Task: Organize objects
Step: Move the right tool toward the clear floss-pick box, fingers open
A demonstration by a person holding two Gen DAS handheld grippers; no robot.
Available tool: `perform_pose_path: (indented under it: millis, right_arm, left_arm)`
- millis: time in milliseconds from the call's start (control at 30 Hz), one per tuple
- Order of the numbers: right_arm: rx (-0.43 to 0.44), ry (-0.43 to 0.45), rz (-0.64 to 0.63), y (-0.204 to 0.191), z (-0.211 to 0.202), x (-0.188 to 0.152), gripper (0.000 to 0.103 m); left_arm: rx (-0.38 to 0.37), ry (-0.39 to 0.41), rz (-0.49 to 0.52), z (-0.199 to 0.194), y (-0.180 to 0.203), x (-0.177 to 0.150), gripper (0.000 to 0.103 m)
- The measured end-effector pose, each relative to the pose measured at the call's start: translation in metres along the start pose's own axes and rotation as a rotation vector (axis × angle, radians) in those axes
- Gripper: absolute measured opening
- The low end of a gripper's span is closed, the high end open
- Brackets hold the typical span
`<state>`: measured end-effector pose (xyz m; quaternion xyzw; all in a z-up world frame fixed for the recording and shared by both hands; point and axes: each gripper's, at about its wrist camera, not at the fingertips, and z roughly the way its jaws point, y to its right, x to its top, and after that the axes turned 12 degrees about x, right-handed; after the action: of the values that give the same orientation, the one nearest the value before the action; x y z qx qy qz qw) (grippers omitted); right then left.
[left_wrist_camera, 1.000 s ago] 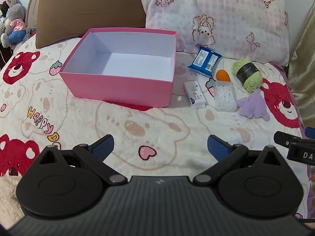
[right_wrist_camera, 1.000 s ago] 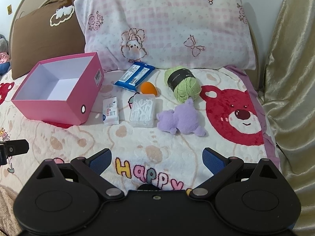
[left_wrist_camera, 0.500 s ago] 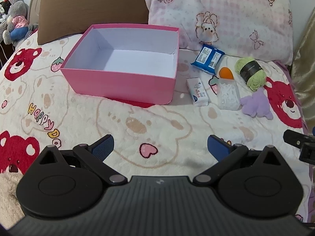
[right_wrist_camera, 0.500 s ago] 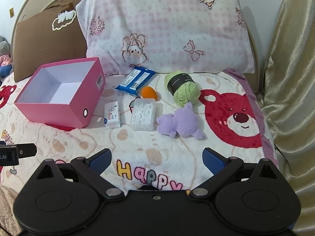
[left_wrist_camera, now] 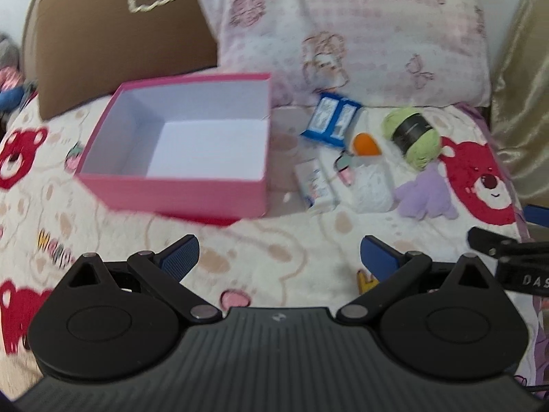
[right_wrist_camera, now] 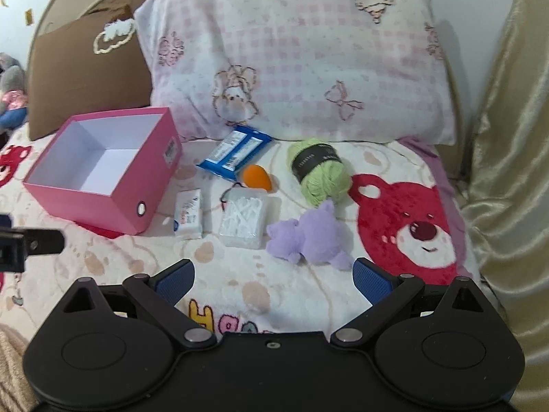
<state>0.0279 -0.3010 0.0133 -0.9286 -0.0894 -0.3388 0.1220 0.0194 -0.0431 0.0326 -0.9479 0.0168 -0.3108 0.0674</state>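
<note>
Left gripper (left_wrist_camera: 278,253): jaws spread wide, nothing between the blue pads, hovering above the bear-print blanket (left_wrist_camera: 260,250). Right gripper (right_wrist_camera: 273,275): jaws likewise wide apart and empty, over the same blanket.

From the left jaws outward, left wrist view:
- Pink box (left_wrist_camera: 182,190) at 11 o'clock, open-topped, white inside, nothing in it, resting on the blanket.
- Small white tissue packet (left_wrist_camera: 315,187) at 1 o'clock, just beside the box's right wall.
- Clear box of cotton swabs (left_wrist_camera: 372,185) right of that packet, blurred.
- Purple plush toy (left_wrist_camera: 425,194) at 2 o'clock, beside the swab box.
- Orange makeup sponge (left_wrist_camera: 366,144) behind the swab box.
- Blue wipes packet (left_wrist_camera: 331,120) farther back at 1 o'clock, at the foot of the pink checked pillow (left_wrist_camera: 360,27).
- Green yarn ball (left_wrist_camera: 413,137) with a black band, right of the sponge.
- Tip of the right gripper at 3 o'clock, at the frame edge.

Right wrist view:
- Plush toy just past the right jaw tip at 12 to 1 o'clock, yarn ball behind it, nearly touching.
- Swab box and tissue packet at 11 to 12 o'clock.
- Pink box at 10 o'clock, a small round hole in its near end wall.
- Brown pillow (right_wrist_camera: 85,72) behind the pink box.
- Gold curtain (right_wrist_camera: 507,137) at 3 o'clock.
</note>
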Motion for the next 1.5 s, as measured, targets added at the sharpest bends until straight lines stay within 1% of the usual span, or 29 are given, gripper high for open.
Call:
perform_pose_path:
  millis: [100, 267, 367, 433, 600, 633, 667, 700, 733, 767, 833, 933, 967, 1000, 1067, 1100, 1133, 1167, 1200, 1300, 1400, 1500]
  right_arm:
    - [0.032, 0.003, -0.06, 0.001, 0.001, 0.005, 0.1]
    - [0.108, 0.007, -0.133, 0.004, 0.011, 0.005, 0.1]
    - [0.143, 0.017, -0.14, 0.008, 0.019, 0.003, 0.1]
    - [0.169, 0.062, -0.159, 0.011, 0.023, 0.0, 0.099]
    - [0.167, 0.186, -0.234, 0.014, 0.037, -0.008, 0.099]
    - [0.182, 0.205, -0.241, 0.016, 0.042, -0.009, 0.099]
    - [0.219, 0.21, -0.248, 0.019, 0.044, -0.009, 0.098]
    - [0.257, 0.206, -0.263, 0.021, 0.047, -0.009, 0.093]
    - [0.278, 0.192, -0.286, 0.021, 0.05, -0.008, 0.086]
    - [0.291, 0.176, -0.311, 0.021, 0.053, -0.006, 0.085]
    - [0.307, 0.175, -0.325, 0.02, 0.055, -0.005, 0.085]
    - [0.305, 0.167, -0.287, 0.024, 0.065, 0.0, 0.087]
    - [0.297, 0.15, -0.273, 0.026, 0.072, 0.0, 0.087]
    - [0.285, 0.126, -0.272, 0.027, 0.079, 0.001, 0.087]
    - [0.271, 0.04, -0.268, 0.031, 0.098, 0.001, 0.087]
    - [0.278, 0.009, -0.248, 0.033, 0.104, 0.001, 0.087]
    - [0.304, -0.008, -0.22, 0.037, 0.109, 0.0, 0.087]
    - [0.332, -0.008, -0.196, 0.039, 0.111, -0.001, 0.087]
    - [0.342, -0.007, -0.184, 0.039, 0.113, -0.002, 0.087]
    - [0.348, -0.025, -0.219, 0.032, 0.119, -0.002, 0.087]
    - [0.313, -0.057, -0.213, 0.029, 0.131, -0.001, 0.086]
    - [0.283, -0.049, -0.192, 0.029, 0.139, 0.0, 0.08]
  left_arm:
    - [-0.023, 0.011, 0.023, 0.002, 0.015, 0.013, 0.102]
    - [-0.088, 0.016, 0.021, 0.008, 0.034, 0.025, 0.101]
    - [-0.104, 0.017, 0.031, 0.016, 0.044, 0.028, 0.101]
    - [-0.112, 0.021, 0.035, 0.022, 0.05, 0.03, 0.101]
    - [-0.108, 0.047, 0.049, 0.04, 0.062, 0.033, 0.101]
    - [-0.107, 0.053, 0.054, 0.044, 0.064, 0.034, 0.101]
    - [-0.102, 0.057, 0.058, 0.048, 0.066, 0.035, 0.101]
    - [-0.1, 0.063, 0.064, 0.052, 0.069, 0.036, 0.101]
    - [-0.1, 0.064, 0.069, 0.054, 0.071, 0.037, 0.101]
    - [-0.104, 0.066, 0.071, 0.056, 0.072, 0.038, 0.102]
    - [-0.128, 0.069, 0.075, 0.059, 0.075, 0.04, 0.102]
    - [-0.152, 0.08, 0.076, 0.064, 0.079, 0.045, 0.102]
    - [-0.157, 0.083, 0.077, 0.066, 0.081, 0.046, 0.102]
    - [-0.162, 0.085, 0.08, 0.069, 0.082, 0.048, 0.102]
    - [-0.176, 0.075, 0.073, 0.079, 0.084, 0.052, 0.102]
    - [-0.187, 0.069, 0.064, 0.085, 0.084, 0.054, 0.102]
    - [-0.197, 0.062, 0.056, 0.09, 0.084, 0.054, 0.102]
    - [-0.207, 0.053, 0.052, 0.095, 0.085, 0.055, 0.102]
    - [-0.211, 0.041, 0.05, 0.101, 0.086, 0.055, 0.102]
    - [-0.204, 0.037, 0.061, 0.118, 0.093, 0.053, 0.101]
    - [-0.22, 0.049, 0.039, 0.129, 0.094, 0.05, 0.101]
    - [-0.201, 0.042, 0.007, 0.141, 0.093, 0.046, 0.101]
